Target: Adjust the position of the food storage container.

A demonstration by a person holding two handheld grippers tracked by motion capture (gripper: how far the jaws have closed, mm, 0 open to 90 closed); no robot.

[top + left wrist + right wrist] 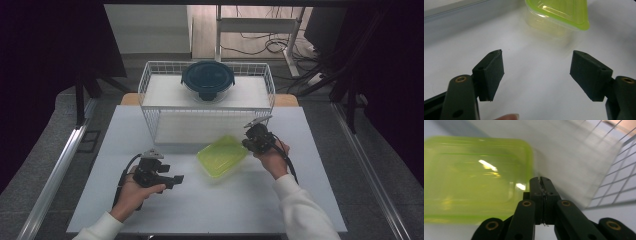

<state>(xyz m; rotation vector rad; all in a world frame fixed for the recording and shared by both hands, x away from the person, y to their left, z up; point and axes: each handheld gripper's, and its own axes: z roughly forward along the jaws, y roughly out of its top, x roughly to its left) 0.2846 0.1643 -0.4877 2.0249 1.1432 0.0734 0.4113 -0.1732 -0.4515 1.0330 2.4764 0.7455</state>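
Observation:
A lime-green lidded plastic container (222, 155) lies on the white table (200, 210), in front of the wire basket. My right gripper (247, 143) is at the container's right end, jaws shut flat together with nothing between them; in the right gripper view its tips (541, 180) sit just beside the container (474, 177). My left gripper (172, 179) rests low on the table to the container's left and stands open. Between its pads (491, 72) there is only bare table, and the container (559, 17) lies farther ahead.
A white wire basket (150, 85) stands at the back of the table, and a round glass bowl with a dark blue lid (207, 80) sits in it. The basket's mesh (619, 177) is close on the right of my right gripper.

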